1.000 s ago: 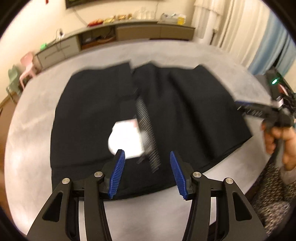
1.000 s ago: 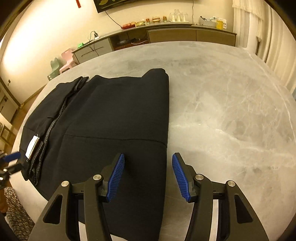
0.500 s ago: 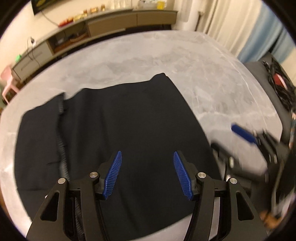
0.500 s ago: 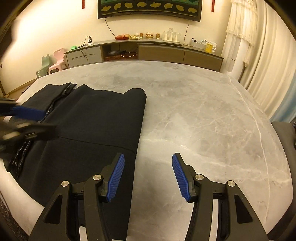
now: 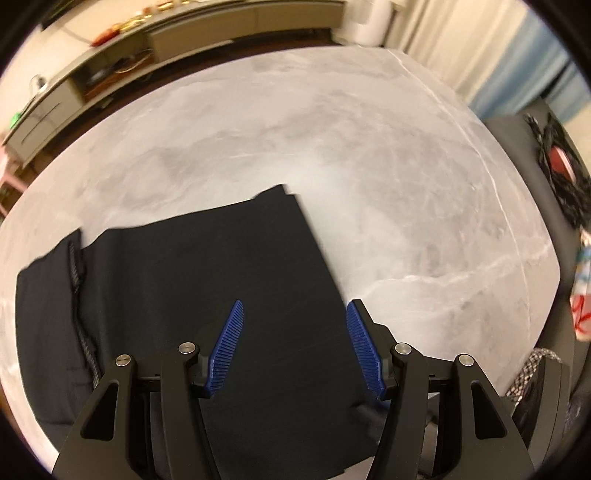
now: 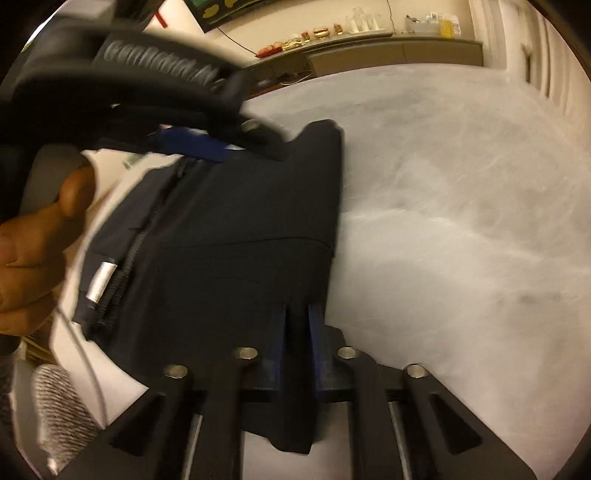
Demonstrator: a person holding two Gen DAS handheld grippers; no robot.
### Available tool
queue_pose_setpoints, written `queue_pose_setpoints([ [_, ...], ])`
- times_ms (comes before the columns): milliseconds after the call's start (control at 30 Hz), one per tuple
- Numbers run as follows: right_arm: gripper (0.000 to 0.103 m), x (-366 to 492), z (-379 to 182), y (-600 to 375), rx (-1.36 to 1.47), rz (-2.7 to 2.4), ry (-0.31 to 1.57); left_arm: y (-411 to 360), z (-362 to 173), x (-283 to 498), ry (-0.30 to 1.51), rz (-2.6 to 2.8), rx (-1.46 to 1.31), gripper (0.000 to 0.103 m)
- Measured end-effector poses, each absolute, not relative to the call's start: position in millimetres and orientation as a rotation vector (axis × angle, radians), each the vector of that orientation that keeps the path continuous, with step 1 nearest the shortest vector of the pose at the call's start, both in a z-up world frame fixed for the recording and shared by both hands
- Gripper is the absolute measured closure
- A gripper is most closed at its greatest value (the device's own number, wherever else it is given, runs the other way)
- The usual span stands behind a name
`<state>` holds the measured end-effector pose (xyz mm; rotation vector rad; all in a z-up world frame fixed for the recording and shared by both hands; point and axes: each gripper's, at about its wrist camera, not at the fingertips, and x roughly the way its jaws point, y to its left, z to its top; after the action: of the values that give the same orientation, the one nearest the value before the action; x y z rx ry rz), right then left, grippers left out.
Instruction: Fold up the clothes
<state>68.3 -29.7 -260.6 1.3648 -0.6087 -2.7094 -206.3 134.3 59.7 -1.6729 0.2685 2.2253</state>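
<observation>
A black garment [image 5: 184, 288] lies folded flat on the grey marble table [image 5: 369, 166], with its ribbed hem running down its left side. My left gripper [image 5: 295, 336] hovers open over the garment's near right part, nothing between its blue fingers [image 5: 229, 343]. In the right wrist view the same garment [image 6: 240, 221] fills the middle, with a white label [image 6: 101, 280] near its left edge. My right gripper [image 6: 297, 332] is shut on the garment's near edge, and dark cloth runs between the pads. The left gripper's blue finger [image 6: 192, 143] crosses above the garment's far left, held by a hand [image 6: 29, 240].
A long low sideboard [image 5: 221, 26] with small items stands against the back wall. Curtains [image 5: 480, 48] hang at the right. A dark chair [image 5: 535, 177] with cables on it sits beyond the table's right edge. Bare marble [image 6: 461, 221] stretches to the right of the garment.
My right gripper has gone from open above the table to shut on the garment's near edge. The left gripper has swung right across the garment and stays open.
</observation>
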Motion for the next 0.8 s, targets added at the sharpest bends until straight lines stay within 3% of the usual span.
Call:
queue_pose_setpoints([
  [233, 0.096, 134, -281, -18, 1.167, -2.645, -0.729, 177, 26, -198, 0.591, 2.114, -1.708, 0.043],
  [267, 0.096, 143, -284, -17, 1.145, -2.635, -0.738, 178, 21, -194, 0.657, 2.137, -1.681, 0.071],
  [300, 0.096, 152, -288, -16, 1.123, -2.625, -0.747, 176, 18, -190, 0.705, 2.163, -1.648, 0.084],
  [367, 0.094, 170, -296, -13, 1.08, -2.604, -0.764, 165, 22, -180, 0.672, 2.197, -1.57, 0.093],
  [433, 0.089, 193, -299, -12, 1.004, -2.553, -0.782, 139, 37, -173, 0.558, 2.24, -1.524, 0.096],
  [500, 0.069, 219, -301, -13, 0.913, -2.486, -0.799, 81, 68, -172, 0.349, 2.313, -1.483, 0.097],
  [533, 0.066, 231, -302, -13, 0.869, -2.453, -0.807, 51, 82, -172, 0.267, 2.351, -1.464, 0.097],
  [600, 0.064, 252, -304, -19, 0.801, -2.395, -0.801, -17, 110, -170, 0.106, 2.438, -1.42, 0.097],
  [700, 0.064, 253, -307, -65, 0.858, -2.394, -0.648, -133, 123, -169, -0.081, 2.557, -1.419, 0.096],
  [733, 0.064, 246, -299, -75, 0.885, -2.388, -0.608, -161, 114, -170, -0.119, 2.553, -1.437, 0.092],
  [800, 0.064, 216, -282, -91, 0.945, -2.357, -0.548, -210, 90, -170, -0.162, 2.569, -1.539, 0.062],
])
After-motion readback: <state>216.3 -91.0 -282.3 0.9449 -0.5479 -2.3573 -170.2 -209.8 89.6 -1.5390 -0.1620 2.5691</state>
